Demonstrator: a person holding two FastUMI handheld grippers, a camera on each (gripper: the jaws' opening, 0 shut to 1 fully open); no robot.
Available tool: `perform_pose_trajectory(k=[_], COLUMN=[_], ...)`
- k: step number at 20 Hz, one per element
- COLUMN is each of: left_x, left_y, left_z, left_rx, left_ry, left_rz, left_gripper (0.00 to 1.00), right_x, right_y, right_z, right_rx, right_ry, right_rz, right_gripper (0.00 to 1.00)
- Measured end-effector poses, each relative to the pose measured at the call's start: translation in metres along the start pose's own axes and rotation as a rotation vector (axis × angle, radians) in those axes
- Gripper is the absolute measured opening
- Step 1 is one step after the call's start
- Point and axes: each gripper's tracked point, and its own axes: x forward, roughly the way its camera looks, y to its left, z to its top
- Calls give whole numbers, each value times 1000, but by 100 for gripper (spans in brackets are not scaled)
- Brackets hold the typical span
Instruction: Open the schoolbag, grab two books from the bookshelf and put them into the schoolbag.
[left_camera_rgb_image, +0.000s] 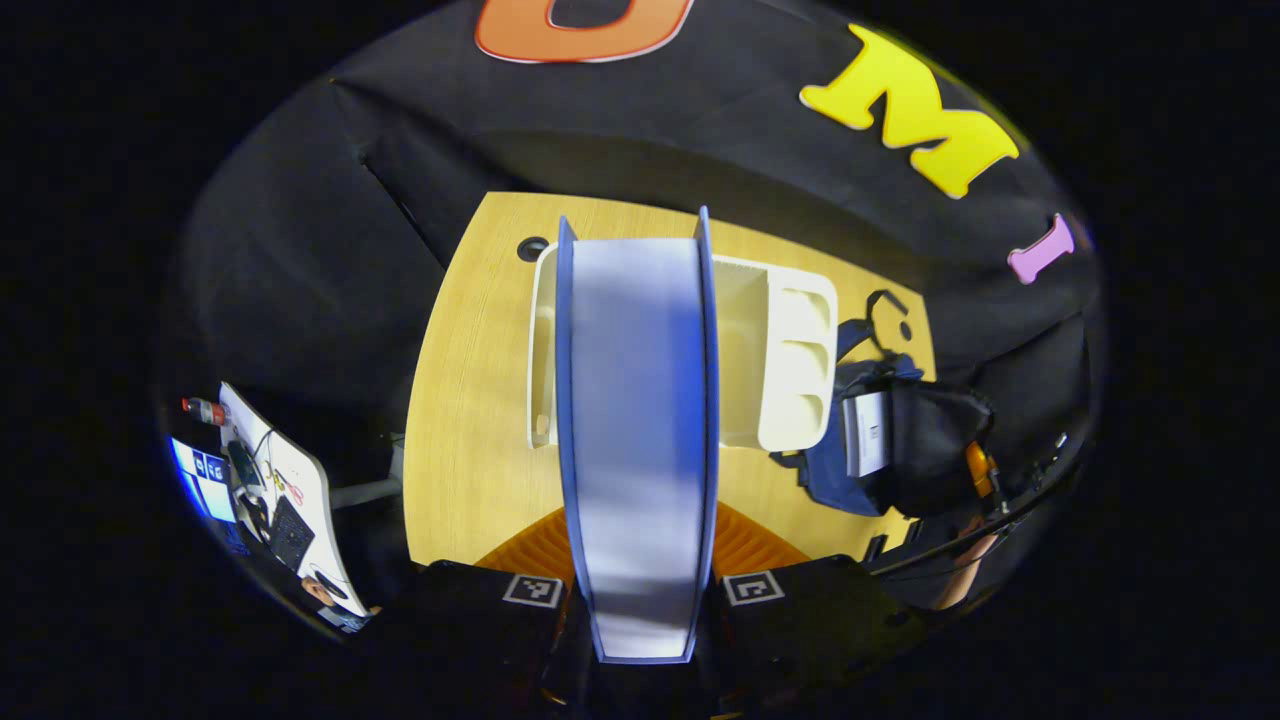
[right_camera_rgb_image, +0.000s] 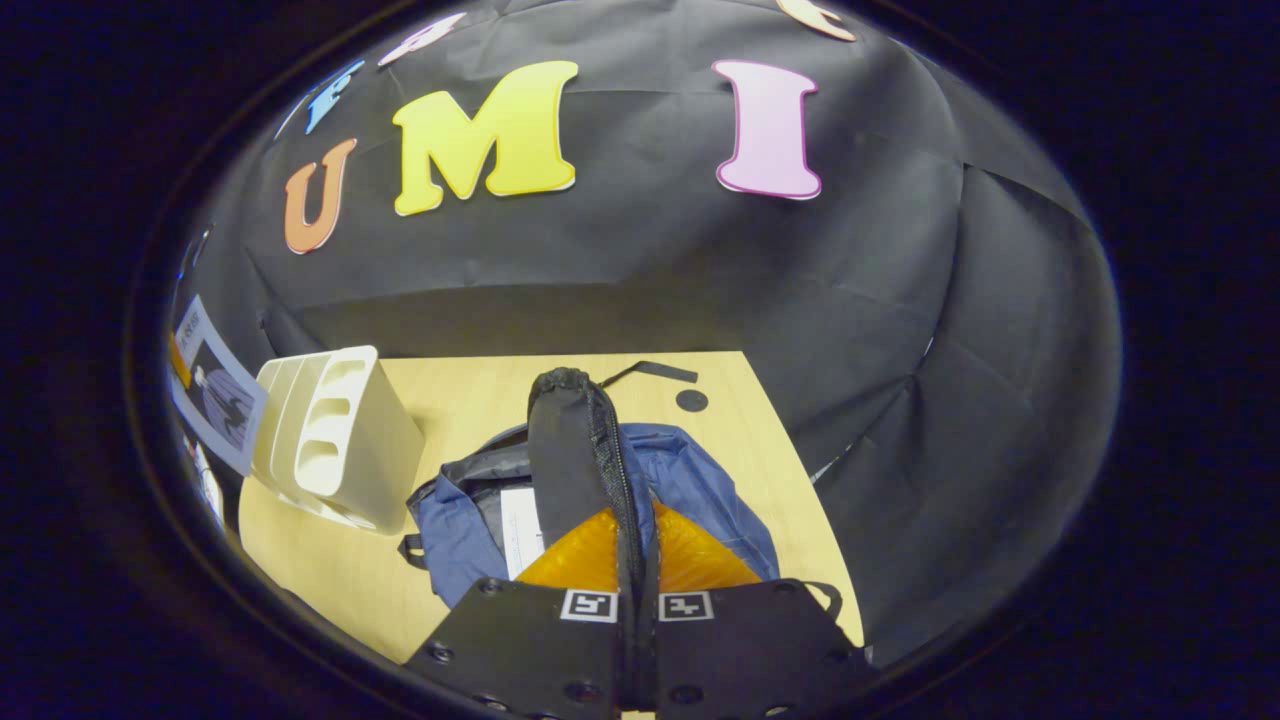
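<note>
In the left gripper view my left gripper (left_camera_rgb_image: 640, 600) is clamped on a blue-covered book (left_camera_rgb_image: 638, 440), both orange fingers (left_camera_rgb_image: 525, 555) pressing its covers — it stands on edge with the pale page block facing me. Behind it the white bookshelf (left_camera_rgb_image: 795, 370) sits toward the far edge of the wooden table (left_camera_rgb_image: 470, 400). To the right of the shelf, near the table's right edge, lies the blue and black schoolbag (left_camera_rgb_image: 900, 450), its mouth open and a white book already showing inside.

In the right gripper view the bookshelf (right_camera_rgb_image: 340, 440) stands at the table's (right_camera_rgb_image: 480, 400) left side, the schoolbag (right_camera_rgb_image: 690, 490) just beside it. My right gripper (right_camera_rgb_image: 635, 570) pinches the bag's black zippered flap (right_camera_rgb_image: 575, 450) — fingers nearly together, holding it up.
</note>
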Motion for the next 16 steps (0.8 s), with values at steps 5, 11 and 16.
perform_pose_trajectory(k=[5, 11, 16], left_x=[-20, -19, 16], left_y=[-42, -119, -191], left_z=[-7, -13, -32], left_rx=[-12, -49, -27], left_ry=[-103, -115, -105], left_rz=[-185, -492, -610], left_gripper=[44, 44, 43], right_x=[-5, -6, -5], right_y=[3, 4, 4], right_z=[-1, 0, -1], right_rx=[-6, -20, -30], right_ry=[-1, -2, -2], right_rz=[5, 13, 19], right_gripper=[0, 0, 0])
